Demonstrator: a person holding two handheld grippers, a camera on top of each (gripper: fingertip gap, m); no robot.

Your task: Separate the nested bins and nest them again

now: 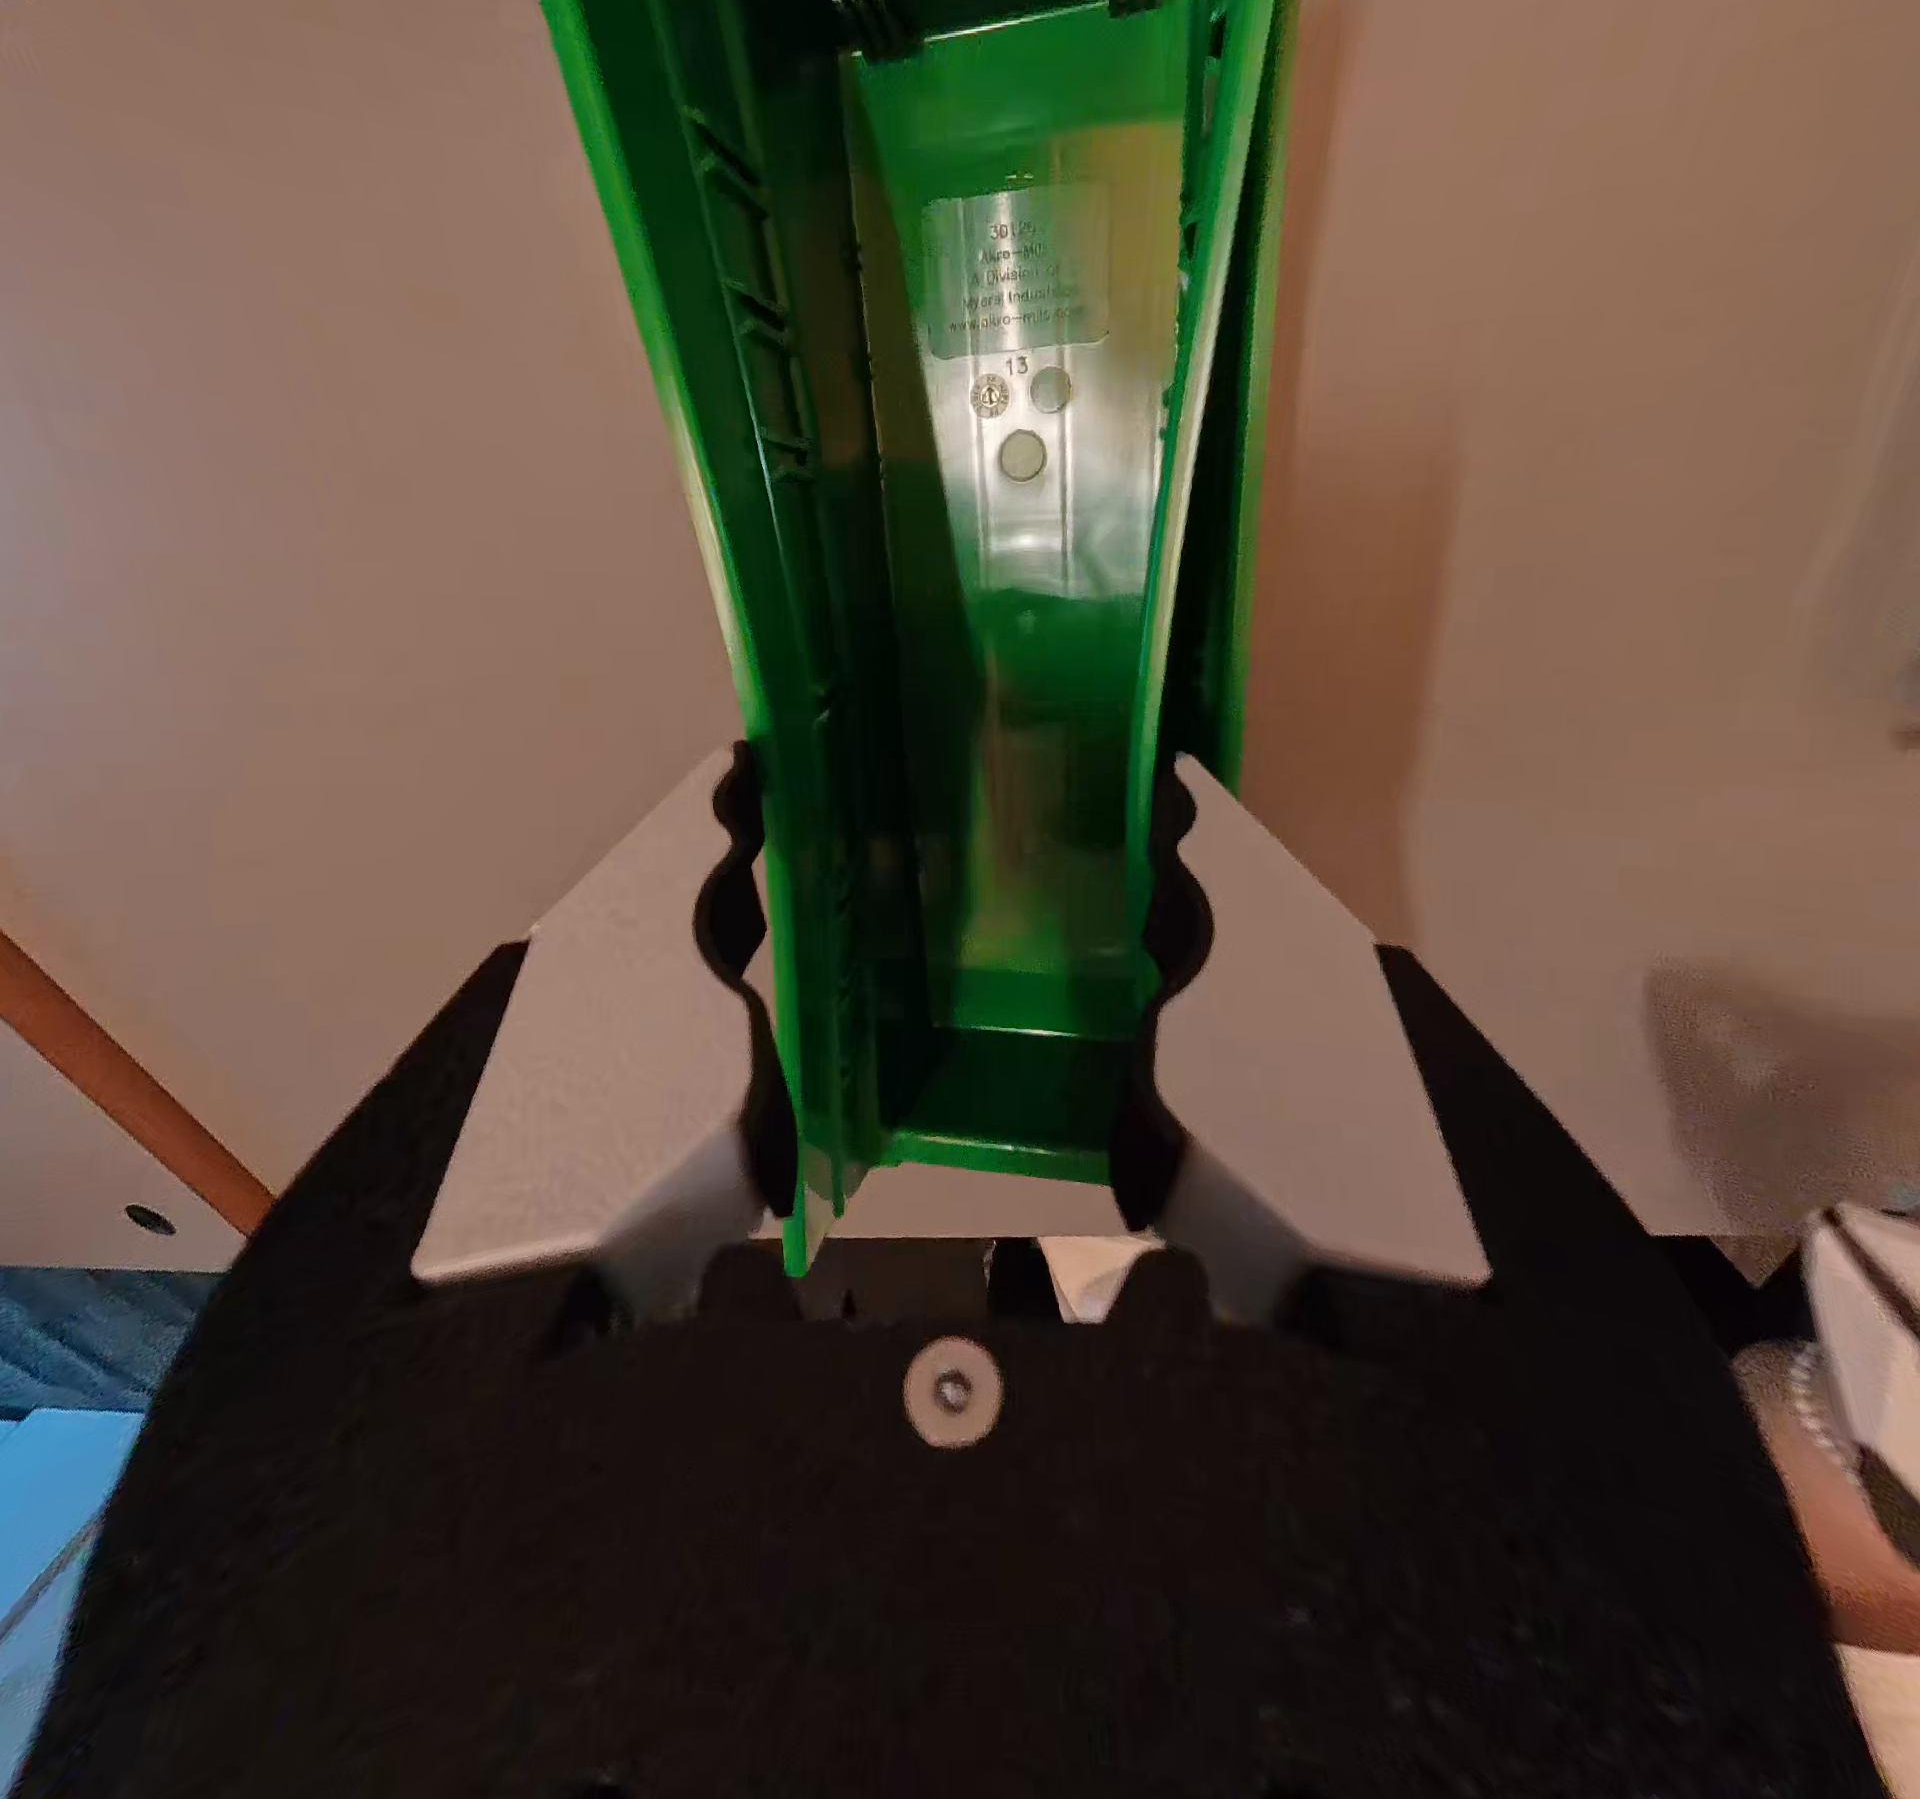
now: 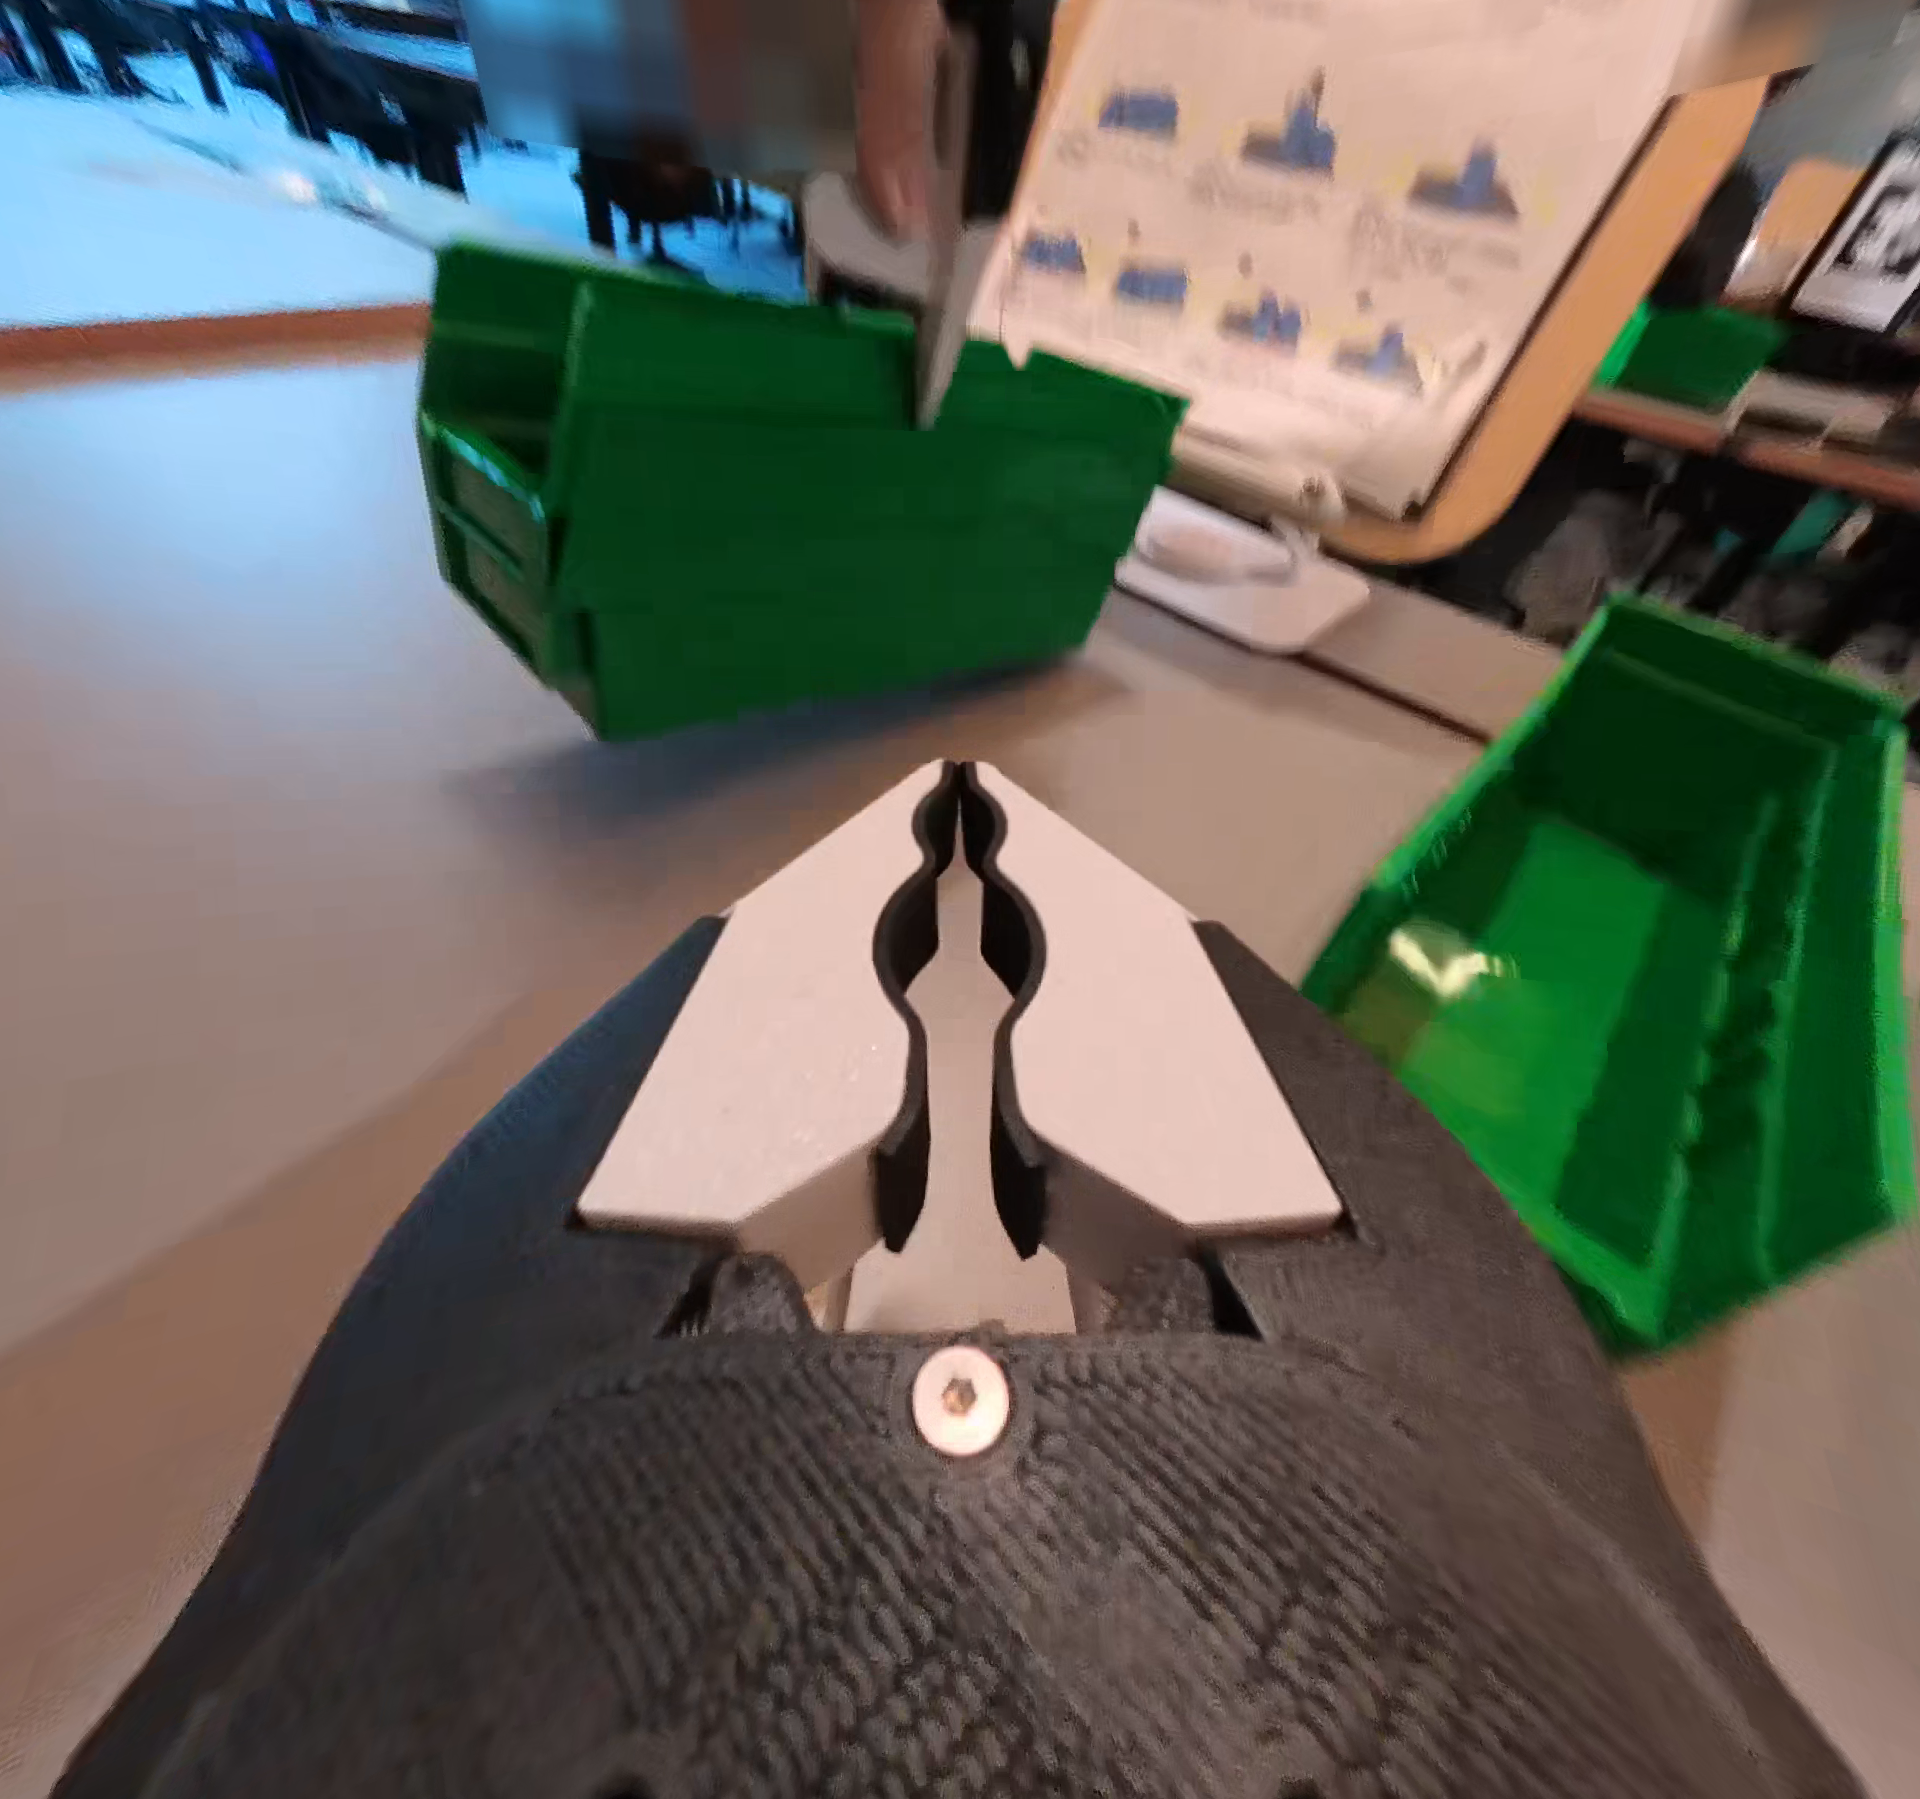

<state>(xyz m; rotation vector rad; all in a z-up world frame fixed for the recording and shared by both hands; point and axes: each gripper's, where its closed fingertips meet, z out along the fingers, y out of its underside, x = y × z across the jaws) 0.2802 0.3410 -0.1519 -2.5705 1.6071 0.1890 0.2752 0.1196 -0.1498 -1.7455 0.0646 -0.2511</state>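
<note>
In the left wrist view my left gripper (image 1: 961,783) is shut on a green bin (image 1: 997,523). Both black pads (image 1: 732,876) press on the bin's side walls, and I look into its open inside. In the right wrist view this gripper (image 2: 940,367) comes down from above onto a stack of nested green bins (image 2: 790,523) on the grey table (image 2: 260,710). A single green bin (image 2: 1662,970) lies apart on the table at the right, its open side towards me. My right gripper (image 2: 956,775) is shut with nothing between its pads, above the table in front of the stack.
A white object (image 2: 1236,565) lies behind the stack, near a leaning board with printed sheets (image 2: 1299,191). Another green bin (image 2: 1683,352) stands on a far bench. A hand (image 2: 883,87) holds the left gripper. The table's wooden edge (image 1: 125,1074) runs at the left.
</note>
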